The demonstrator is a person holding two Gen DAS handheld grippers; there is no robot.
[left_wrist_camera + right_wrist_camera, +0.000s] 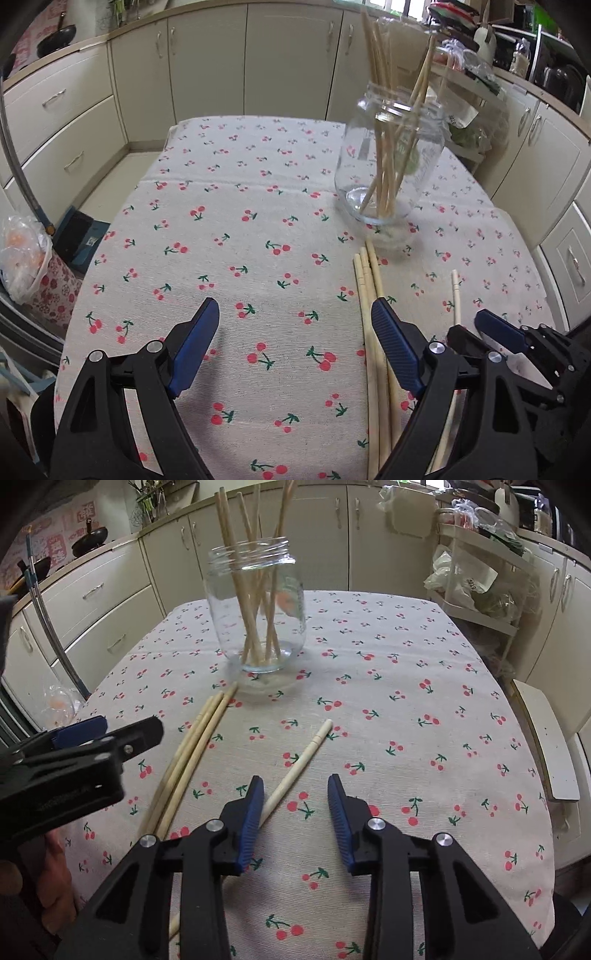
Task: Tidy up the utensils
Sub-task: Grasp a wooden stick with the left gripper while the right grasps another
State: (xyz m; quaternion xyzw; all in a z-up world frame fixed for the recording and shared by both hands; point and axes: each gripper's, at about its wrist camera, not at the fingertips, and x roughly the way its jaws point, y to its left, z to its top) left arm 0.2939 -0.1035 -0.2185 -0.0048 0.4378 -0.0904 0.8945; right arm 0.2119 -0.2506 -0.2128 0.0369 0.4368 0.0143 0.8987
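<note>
A clear glass jar [391,162] [258,609] stands upright on the table and holds several wooden chopsticks. Three chopsticks [367,288] [192,746] lie side by side in front of it. A single paler chopstick [457,295] [299,768] lies to their right. My left gripper [294,302] [122,734] is open with only cloth between its fingers; its right finger sits over the three chopsticks. My right gripper [295,779] [476,325] is open low over the single chopstick, which runs under its left finger without the pads pressing on it.
The table carries a cherry-print cloth [258,229] [406,720]. Cream cabinets [288,55] run behind it. A rack with plastic bags [476,587] stands to the right, and a white chair [546,738] at the table's right edge. A bag [26,254] sits left of the table.
</note>
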